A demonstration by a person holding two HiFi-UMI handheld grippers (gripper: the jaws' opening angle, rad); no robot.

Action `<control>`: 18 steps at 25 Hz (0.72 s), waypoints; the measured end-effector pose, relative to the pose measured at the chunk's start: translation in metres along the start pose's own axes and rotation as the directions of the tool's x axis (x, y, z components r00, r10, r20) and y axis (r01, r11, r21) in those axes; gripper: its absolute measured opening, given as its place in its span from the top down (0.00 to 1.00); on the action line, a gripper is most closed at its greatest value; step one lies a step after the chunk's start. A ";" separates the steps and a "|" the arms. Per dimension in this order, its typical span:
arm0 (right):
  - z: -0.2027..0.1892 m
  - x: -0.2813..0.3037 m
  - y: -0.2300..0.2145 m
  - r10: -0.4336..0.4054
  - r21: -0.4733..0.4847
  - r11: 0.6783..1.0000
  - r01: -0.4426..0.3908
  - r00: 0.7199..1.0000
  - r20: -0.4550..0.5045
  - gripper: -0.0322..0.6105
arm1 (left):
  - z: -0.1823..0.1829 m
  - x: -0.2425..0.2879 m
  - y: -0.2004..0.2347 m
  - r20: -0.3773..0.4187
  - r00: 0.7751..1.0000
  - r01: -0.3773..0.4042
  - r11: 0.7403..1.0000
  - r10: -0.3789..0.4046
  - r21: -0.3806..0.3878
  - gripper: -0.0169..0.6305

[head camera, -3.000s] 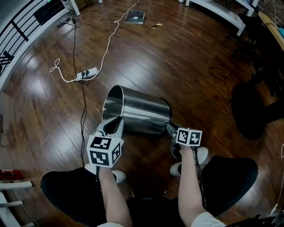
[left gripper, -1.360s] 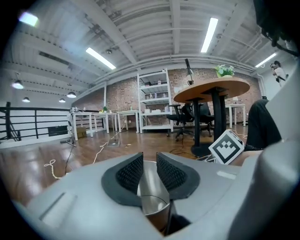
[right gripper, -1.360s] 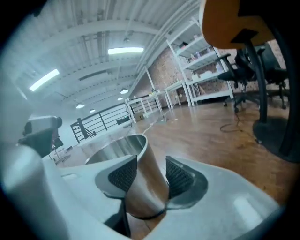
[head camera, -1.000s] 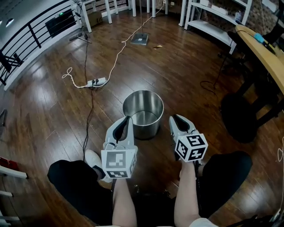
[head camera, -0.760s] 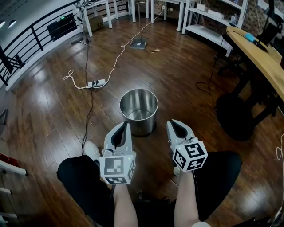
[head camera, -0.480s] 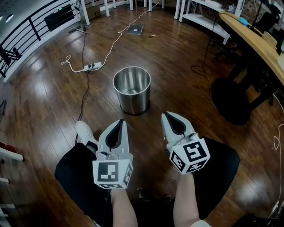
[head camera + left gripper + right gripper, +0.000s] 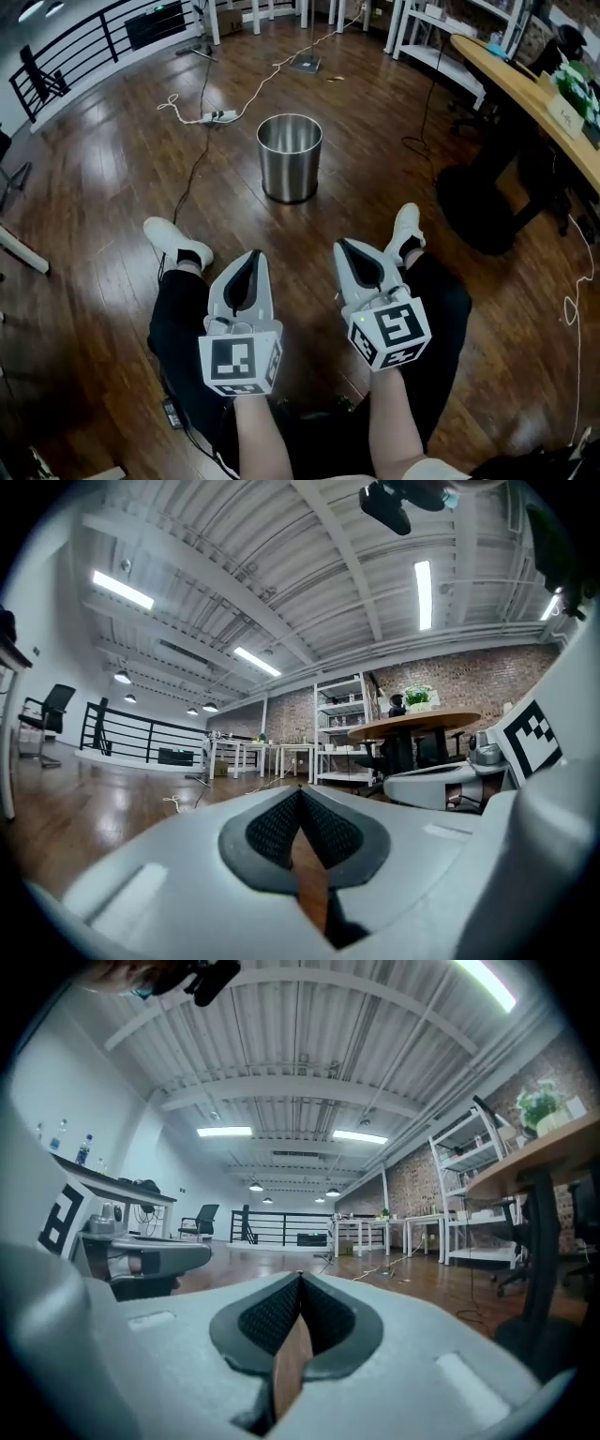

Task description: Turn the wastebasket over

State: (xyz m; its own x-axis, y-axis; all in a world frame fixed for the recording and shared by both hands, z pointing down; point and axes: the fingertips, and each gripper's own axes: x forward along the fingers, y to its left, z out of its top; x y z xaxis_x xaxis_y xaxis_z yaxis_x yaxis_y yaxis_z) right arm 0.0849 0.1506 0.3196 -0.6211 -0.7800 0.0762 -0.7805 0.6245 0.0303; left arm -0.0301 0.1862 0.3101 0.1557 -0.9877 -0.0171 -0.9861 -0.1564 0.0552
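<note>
Left tongs (image 7: 251,255) and right tongs (image 7: 343,246), both pressed together with nothing between them. In the left gripper view the left tongs (image 7: 300,790) meet in a closed seam, black textured pads (image 7: 272,829) touching. The right gripper view shows the same of the right tongs (image 7: 300,1278). Both point level and forward, side by side but apart, each carrying a white cube with black square markers at its rear: left (image 7: 240,364), right (image 7: 391,335).

Beneath the tongs are the person's legs in black trousers (image 7: 183,314), with white shoes to the left (image 7: 174,241) and right (image 7: 406,229) on the dark polished wooden plank floor (image 7: 94,187).

The cylindrical brushed-steel wastebasket (image 7: 289,157) stands upright on that floor, open mouth upward. It is ahead of the tongs, well apart from both and touched by neither.

Beyond it to the left lies a white power strip (image 7: 221,116) with a white cable trailing away, and a thin black cable (image 7: 192,169) runs towards the person. At the right edge is a curved wooden desk (image 7: 511,80), with a black chair base (image 7: 473,202) below it. At the far side are white shelving (image 7: 422,28) and a black railing (image 7: 84,42).
</note>
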 end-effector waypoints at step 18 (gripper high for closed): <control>-0.033 -0.169 -0.028 0.086 0.047 0.995 -0.088 0.996 0.038 0.96 | -0.030 -0.116 -0.144 0.000 0.986 -0.167 0.986 0.167 0.023 0.95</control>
State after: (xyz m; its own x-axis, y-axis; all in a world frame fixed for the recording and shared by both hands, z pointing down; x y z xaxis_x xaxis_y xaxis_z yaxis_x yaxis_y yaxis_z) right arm 0.2139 0.2659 0.3392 -0.6884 -0.7242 0.0407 -0.7252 0.6881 -0.0234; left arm 0.0957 0.3227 0.3344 -0.0110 -0.9999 -0.0073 -0.9994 0.0107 0.0339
